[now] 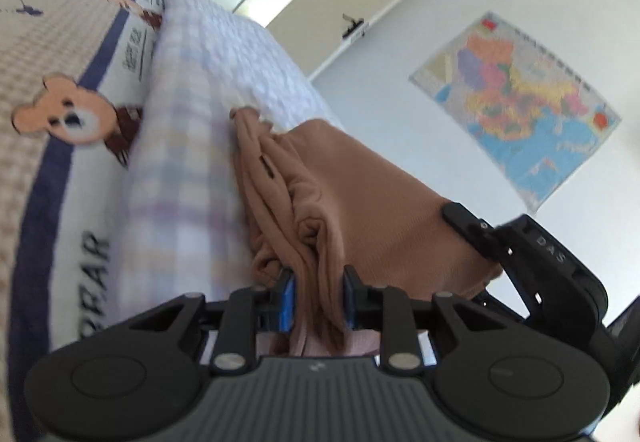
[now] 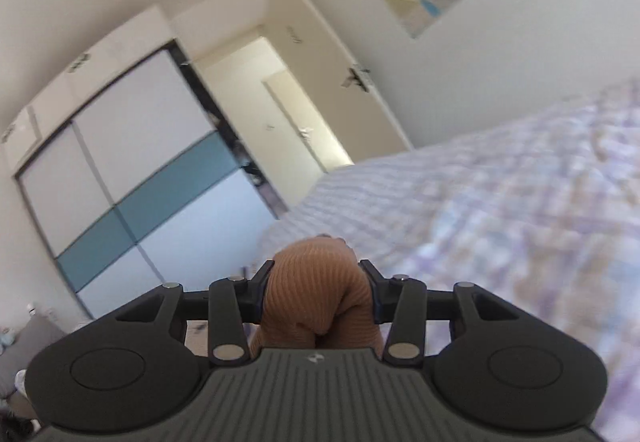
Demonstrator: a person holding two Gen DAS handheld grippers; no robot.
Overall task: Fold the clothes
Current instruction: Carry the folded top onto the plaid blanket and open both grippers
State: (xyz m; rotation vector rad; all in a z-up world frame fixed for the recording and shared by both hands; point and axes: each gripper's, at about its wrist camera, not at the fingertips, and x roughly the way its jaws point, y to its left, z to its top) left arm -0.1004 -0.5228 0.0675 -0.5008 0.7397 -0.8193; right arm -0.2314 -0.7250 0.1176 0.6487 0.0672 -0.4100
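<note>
The left tool (image 1: 318, 298) pinches a bunched fold of the tan ribbed garment (image 1: 360, 193), which is lifted above the checked bedspread (image 1: 180, 177). The right tool (image 2: 318, 292) clamps another thick wad of it (its far edge also shows in the left view).

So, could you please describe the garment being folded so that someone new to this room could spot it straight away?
Start at the bed, covered by a pale checked blanket lying next to a bear-print sheet. On that blanket lies a tan-brown knitted garment, bunched into folds, with the left gripper and the right gripper each clamped on part of it. It is the only plain brown fabric there.
</note>
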